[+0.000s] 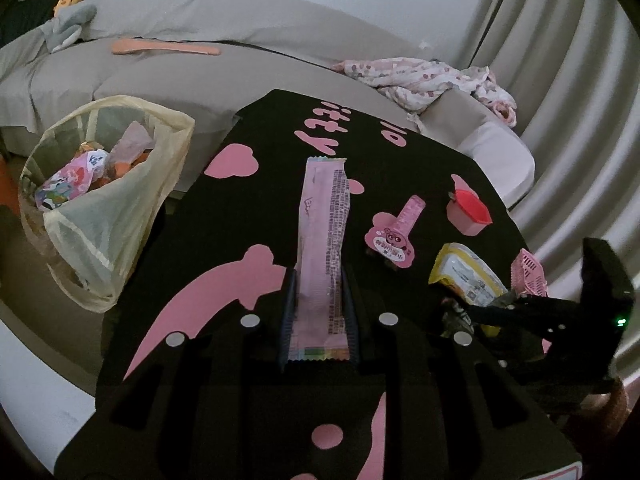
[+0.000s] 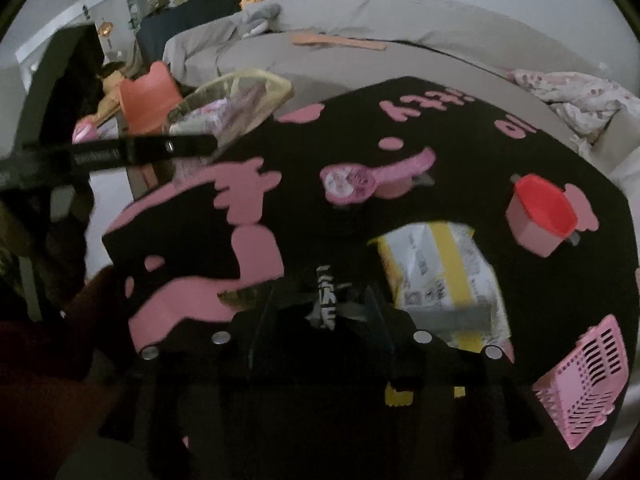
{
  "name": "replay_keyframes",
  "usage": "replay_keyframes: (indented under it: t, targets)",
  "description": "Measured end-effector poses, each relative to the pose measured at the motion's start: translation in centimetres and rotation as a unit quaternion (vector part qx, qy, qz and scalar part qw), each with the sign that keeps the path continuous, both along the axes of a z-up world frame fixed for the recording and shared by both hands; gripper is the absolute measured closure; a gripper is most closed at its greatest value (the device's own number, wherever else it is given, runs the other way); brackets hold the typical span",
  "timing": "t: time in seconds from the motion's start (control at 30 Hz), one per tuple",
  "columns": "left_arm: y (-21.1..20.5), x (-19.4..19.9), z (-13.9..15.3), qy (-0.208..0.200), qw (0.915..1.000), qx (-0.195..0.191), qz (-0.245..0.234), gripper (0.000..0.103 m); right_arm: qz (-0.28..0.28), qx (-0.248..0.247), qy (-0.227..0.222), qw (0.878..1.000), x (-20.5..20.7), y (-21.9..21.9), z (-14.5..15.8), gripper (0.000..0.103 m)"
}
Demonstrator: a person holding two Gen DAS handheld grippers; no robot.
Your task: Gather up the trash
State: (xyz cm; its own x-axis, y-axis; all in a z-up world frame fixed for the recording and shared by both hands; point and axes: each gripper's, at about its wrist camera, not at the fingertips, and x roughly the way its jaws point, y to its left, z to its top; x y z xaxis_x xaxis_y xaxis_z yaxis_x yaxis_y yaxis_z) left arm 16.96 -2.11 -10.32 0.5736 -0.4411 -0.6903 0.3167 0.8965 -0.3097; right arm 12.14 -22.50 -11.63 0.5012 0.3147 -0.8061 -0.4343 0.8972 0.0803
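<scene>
Off the bench's (image 1: 248, 264) left edge stands the lined trash bag (image 1: 100, 200), already holding wrappers. The left gripper (image 1: 318, 292) has its jaws pinching the long pink wrapper (image 1: 324, 232), ready to carry left and drop. The right gripper (image 2: 324, 300), jaws partly spread, seems to straddle a black-and-white scrap (image 2: 326, 300) beside the yellow packet (image 2: 440, 272).

On the table (image 1: 192, 264), the cup (image 1: 469, 213) sits right of the wrapper (image 1: 324, 240); the trash bag (image 1: 104, 200) stands left, off the table.
</scene>
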Motion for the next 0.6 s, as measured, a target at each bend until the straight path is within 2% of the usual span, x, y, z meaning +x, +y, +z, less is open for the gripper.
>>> replay_keyframes:
  t: [0.17,0.2,0.23,0.3,0.4,0.6]
  targets:
    - [0.4,-0.1,-0.3,0.006,1.0,-0.002,0.004,0.083,-0.019,-0.007,-0.004,1.0,0.5,-0.1,-0.9,0.06]
    - [0.5,-0.1,-0.3,0.006,1.0,-0.002,0.004,0.083,-0.023,-0.002,-0.004,1.0,0.5,-0.3,-0.8,0.062]
    - [0.6,-0.2,-0.4,0.006,1.0,-0.001,0.004,0.083,-0.027,0.005,-0.003,1.0,0.6,-0.5,-0.7,0.073]
    - [0.6,-0.2,-0.3,0.005,1.0,-0.001,0.003,0.083,-0.03,0.007,-0.003,1.0,0.6,-0.6,-0.5,0.074]
    - [0.6,-0.3,-0.3,0.003,1.0,-0.001,0.001,0.083,-0.035,0.004,-0.015,0.999,0.3,-0.9,0.5,0.086]
    - [0.3,-1.1,0.6,-0.012,0.9999,0.002,-0.004,0.083,-0.028,0.008,-0.043,0.999,-1.0,-0.8,3.1,0.09]
